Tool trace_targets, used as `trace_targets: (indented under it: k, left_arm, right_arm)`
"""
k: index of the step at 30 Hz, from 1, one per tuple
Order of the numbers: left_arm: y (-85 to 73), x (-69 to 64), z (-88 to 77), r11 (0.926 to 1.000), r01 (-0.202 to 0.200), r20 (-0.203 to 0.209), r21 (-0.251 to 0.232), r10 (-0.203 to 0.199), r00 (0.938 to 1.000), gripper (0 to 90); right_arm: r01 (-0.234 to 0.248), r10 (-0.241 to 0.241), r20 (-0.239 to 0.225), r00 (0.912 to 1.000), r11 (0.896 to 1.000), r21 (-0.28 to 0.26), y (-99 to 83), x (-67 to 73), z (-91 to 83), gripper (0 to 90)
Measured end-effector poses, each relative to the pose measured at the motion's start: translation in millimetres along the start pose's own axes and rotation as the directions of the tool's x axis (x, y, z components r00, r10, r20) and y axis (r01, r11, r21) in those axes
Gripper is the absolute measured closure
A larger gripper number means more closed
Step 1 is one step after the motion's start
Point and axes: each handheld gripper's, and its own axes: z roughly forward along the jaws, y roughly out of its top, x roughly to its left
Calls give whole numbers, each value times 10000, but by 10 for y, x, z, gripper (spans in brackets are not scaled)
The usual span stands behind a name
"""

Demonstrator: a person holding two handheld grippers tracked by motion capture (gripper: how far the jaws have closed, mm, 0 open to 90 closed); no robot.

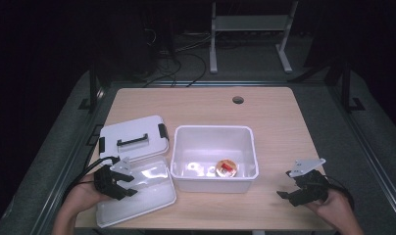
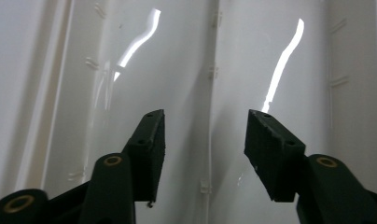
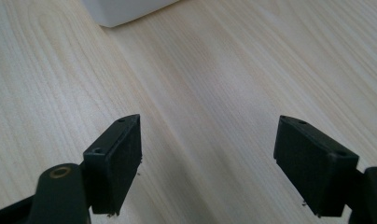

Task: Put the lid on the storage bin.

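A white open bin [image 1: 251, 147] stands at the table's middle, with a small round orange and red thing [image 1: 226, 167] on its floor. A shallow glossy white tray [image 1: 142, 200] lies at the front left. My left gripper [image 1: 132, 186] hovers over the tray's left part. In the left gripper view its jaws [image 2: 205, 123] stand partly apart on either side of a raised rib [image 2: 212, 70] of the tray [image 2: 270, 56], and the pads do not touch it. My right gripper [image 1: 284, 184] is at the front right, open over bare wood [image 3: 207, 126], holding nothing.
A white lid with a black handle and black clips [image 1: 132, 138] lies behind the tray. The bin's corner [image 3: 126, 9] shows at the top of the right gripper view. A cable hole [image 1: 237, 100] sits at the table's back. A white frame [image 1: 250, 29] stands beyond.
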Motion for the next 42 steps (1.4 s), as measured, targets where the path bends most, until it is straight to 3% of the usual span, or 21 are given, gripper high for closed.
trace_targets:
  k: [9, 13, 27, 31, 42]
  left_arm:
    - [118, -27, 89, 9934, -582, -11, 992, 586, 9983, 671]
    - [119, -29, 101, 9919, -681, 51, 1069, 679, 9977, 751]
    - [65, 18, 128, 9959, -455, 116, 786, 447, 9989, 881]
    - [20, 22, 69, 9988, -340, 43, 354, 339, 9994, 891]
    - [-87, 23, -215, 9997, -228, 78, -89, 228, 9997, 893]
  right_arm:
    - [137, -136, 69, 9999, 9999, -97, 1, 11, -21, 228]
    - [173, -170, 114, 9998, 9997, -182, 11, 6, -27, 228]
    - [249, -245, 136, 9996, 9992, -313, 39, 6, -27, 228]
    - [201, -194, 186, 9996, 9990, -387, 36, 6, -50, 228]
    - [139, -131, 217, 9997, 9992, -380, 46, 16, -49, 228]
